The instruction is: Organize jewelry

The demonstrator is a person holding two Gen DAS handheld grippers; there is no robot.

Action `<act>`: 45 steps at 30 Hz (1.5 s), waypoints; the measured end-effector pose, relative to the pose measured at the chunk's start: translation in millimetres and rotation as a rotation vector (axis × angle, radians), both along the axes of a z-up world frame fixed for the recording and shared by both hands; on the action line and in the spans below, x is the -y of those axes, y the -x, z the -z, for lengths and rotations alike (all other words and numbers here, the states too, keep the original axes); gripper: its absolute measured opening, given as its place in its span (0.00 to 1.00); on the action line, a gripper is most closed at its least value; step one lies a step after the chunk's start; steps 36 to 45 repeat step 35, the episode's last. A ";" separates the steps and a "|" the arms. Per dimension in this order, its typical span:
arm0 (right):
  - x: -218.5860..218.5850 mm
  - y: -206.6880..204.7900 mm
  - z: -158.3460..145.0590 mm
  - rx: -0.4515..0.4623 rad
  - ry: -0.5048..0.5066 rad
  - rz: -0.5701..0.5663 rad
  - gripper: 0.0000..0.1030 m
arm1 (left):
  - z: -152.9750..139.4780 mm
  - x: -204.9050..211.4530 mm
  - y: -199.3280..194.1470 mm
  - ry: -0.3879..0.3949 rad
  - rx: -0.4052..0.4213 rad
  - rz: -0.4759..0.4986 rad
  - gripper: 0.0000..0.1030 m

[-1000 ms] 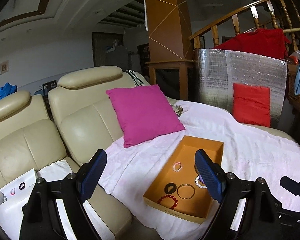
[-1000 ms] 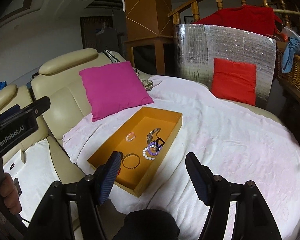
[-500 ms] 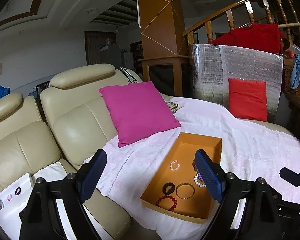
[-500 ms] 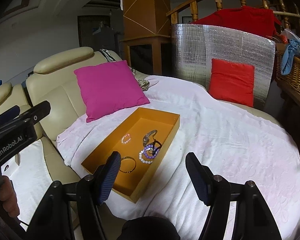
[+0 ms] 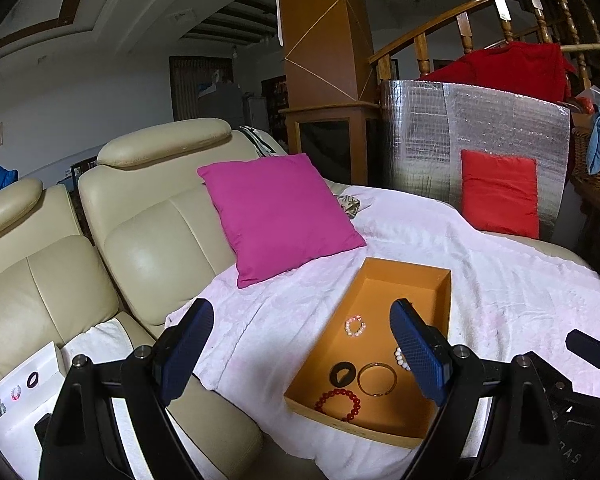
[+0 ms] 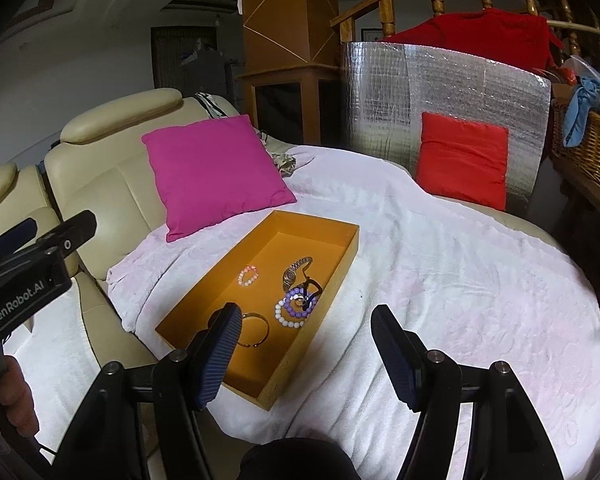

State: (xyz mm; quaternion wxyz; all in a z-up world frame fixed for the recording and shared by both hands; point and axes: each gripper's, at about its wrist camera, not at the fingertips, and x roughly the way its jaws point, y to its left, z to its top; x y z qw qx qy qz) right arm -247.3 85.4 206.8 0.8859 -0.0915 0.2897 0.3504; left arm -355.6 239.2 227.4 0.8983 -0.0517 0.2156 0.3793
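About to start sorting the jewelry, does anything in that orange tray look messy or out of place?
Yes. By the right wall of the orange tray, the watch, purple bead bracelet and white bead bracelet lie heaped and overlapping. The pink bracelet and gold bangle lie apart.

Top of the orange tray (image 6: pixel 342 258) is open to you, but its walls box in the jewelry and the watch (image 6: pixel 296 270), purple bead bracelet (image 6: pixel 298 304) and white bead bracelet (image 6: pixel 288 318) are bunched against the right wall, so little finger room there. Your left gripper (image 5: pixel 300 354) hangs over the tray's left edge with its right finger over the right side of the tray. White blanket (image 6: pixel 460 280) right of the tray is bare; magenta pillow (image 6: pixel 216 172) blocks the far left, red cushion (image 6: pixel 462 160) stands well behind.
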 end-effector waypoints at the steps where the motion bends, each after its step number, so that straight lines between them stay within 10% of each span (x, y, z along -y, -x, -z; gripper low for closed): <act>1: -0.4 -0.9 0.0 0.000 0.000 0.000 0.69 | 0.7 -0.4 -1.1 0.001 -0.002 0.000 0.87; 45: -13.0 -63.6 29.7 -0.089 -0.002 0.014 0.69 | 23.0 0.8 -60.8 -0.005 -0.069 0.064 0.87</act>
